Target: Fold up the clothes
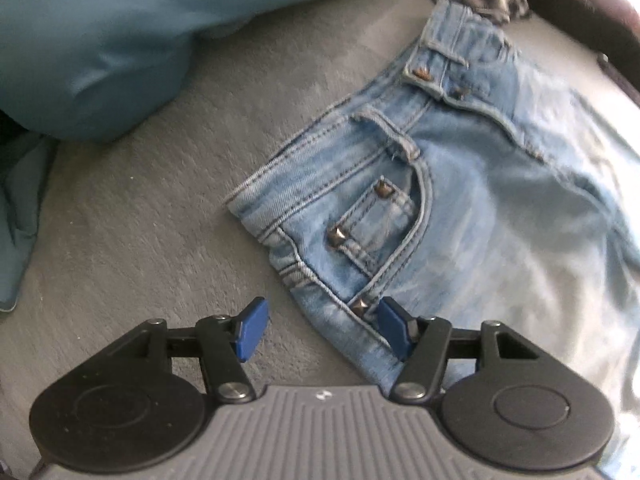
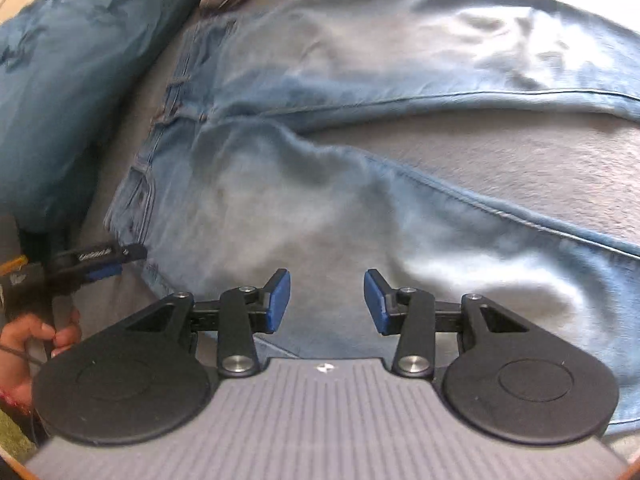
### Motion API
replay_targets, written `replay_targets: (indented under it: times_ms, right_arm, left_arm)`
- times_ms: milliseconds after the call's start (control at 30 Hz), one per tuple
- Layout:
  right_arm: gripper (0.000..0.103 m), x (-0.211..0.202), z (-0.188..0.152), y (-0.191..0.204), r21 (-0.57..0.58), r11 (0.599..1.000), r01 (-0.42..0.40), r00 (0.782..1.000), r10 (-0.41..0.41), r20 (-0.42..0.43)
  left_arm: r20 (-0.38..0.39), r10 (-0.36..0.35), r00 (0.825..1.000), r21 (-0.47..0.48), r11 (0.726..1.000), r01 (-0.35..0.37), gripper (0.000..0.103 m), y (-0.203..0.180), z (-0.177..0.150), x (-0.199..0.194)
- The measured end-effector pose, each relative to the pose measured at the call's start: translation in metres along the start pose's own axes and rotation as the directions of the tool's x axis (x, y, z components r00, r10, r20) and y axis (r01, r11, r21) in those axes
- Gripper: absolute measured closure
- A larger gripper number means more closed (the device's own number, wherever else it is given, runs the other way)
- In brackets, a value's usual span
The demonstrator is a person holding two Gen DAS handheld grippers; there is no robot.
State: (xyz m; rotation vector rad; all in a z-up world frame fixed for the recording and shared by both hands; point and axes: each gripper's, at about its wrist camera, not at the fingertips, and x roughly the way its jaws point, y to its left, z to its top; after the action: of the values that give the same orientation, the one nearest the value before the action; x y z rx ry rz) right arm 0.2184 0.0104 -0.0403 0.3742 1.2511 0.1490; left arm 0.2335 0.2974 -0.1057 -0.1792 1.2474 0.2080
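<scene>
On my left wrist view, the left gripper [image 1: 322, 330] hangs with jaws spread over the jeans [image 1: 460, 208], astride their pocket edge on the grey blanket [image 1: 132, 216]. On my right view, the right gripper [image 2: 327, 300] gapes above the jeans' near leg.

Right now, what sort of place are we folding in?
Probably a bedroom: light-blue jeans lie spread on a grey plush bed cover, with a teal pillow beside the waistband.

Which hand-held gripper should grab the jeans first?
Left, probably. The left hand-held gripper is open astride the jeans side seam below the waistband corner. The right hand-held gripper is open over flat thigh fabric, no edge between its fingers.
</scene>
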Motion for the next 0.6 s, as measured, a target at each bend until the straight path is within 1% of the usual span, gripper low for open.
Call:
replay_targets:
  times_ms: [67, 133, 267, 300, 333, 367, 433, 500, 533, 600]
  right_arm:
    - [0.061, 0.004, 0.001, 0.002, -0.009, 1.0, 0.0, 1.0, 0.0, -0.023]
    - [0.058, 0.013, 0.004, -0.002, 0.007, 1.0, 0.0, 0.999, 0.001, -0.052]
    - [0.058, 0.051, 0.006, -0.026, 0.048, 0.998, 0.042, 0.991, -0.036, -0.125]
    - [0.058, 0.057, 0.006, -0.032, 0.061, 0.998, 0.035, 0.992, -0.027, -0.124]
    - [0.053, 0.061, 0.007, -0.036, 0.072, 0.997, 0.024, 0.992, -0.014, -0.125]
    - [0.049, 0.061, 0.008, -0.037, 0.075, 0.997, 0.008, 0.991, 0.002, -0.131]
    - [0.049, 0.058, 0.011, -0.036, 0.068, 0.998, -0.011, 0.988, 0.021, -0.152]
    - [0.048, 0.054, 0.015, -0.036, 0.076, 0.997, -0.016, 0.985, 0.029, -0.171]
    - [0.048, 0.05, 0.016, -0.036, 0.092, 0.995, -0.031, 0.984, 0.046, -0.173]
    - [0.048, 0.041, 0.017, -0.037, 0.16, 0.982, -0.101, 0.98, 0.126, -0.153]
  left_arm:
    - [-0.003, 0.018, 1.0, 0.003, 1.0, -0.018, 0.037, -0.002, 0.001, 0.002]
    - [-0.008, 0.037, 0.999, 0.004, 0.999, -0.037, 0.036, -0.004, 0.002, 0.004]
    - [-0.031, 0.062, 0.998, -0.009, 0.998, -0.062, 0.033, -0.005, 0.005, 0.007]
    - [-0.037, 0.065, 0.997, -0.016, 0.998, -0.066, 0.031, -0.004, 0.006, 0.007]
    - [-0.043, 0.069, 0.997, -0.023, 0.997, -0.07, 0.027, -0.004, 0.006, 0.007]
    - [-0.048, 0.072, 0.996, -0.03, 0.997, -0.073, 0.026, -0.003, 0.007, 0.008]
    - [-0.06, 0.077, 0.995, -0.047, 0.996, -0.08, 0.026, -0.003, 0.008, 0.007]
    - [-0.068, 0.089, 0.994, -0.057, 0.994, -0.093, 0.026, -0.004, 0.009, 0.004]
    - [-0.071, 0.095, 0.993, -0.06, 0.993, -0.1, 0.027, -0.005, 0.01, 0.003]
    - [-0.067, 0.105, 0.992, -0.058, 0.992, -0.109, 0.028, -0.007, 0.011, -0.001]
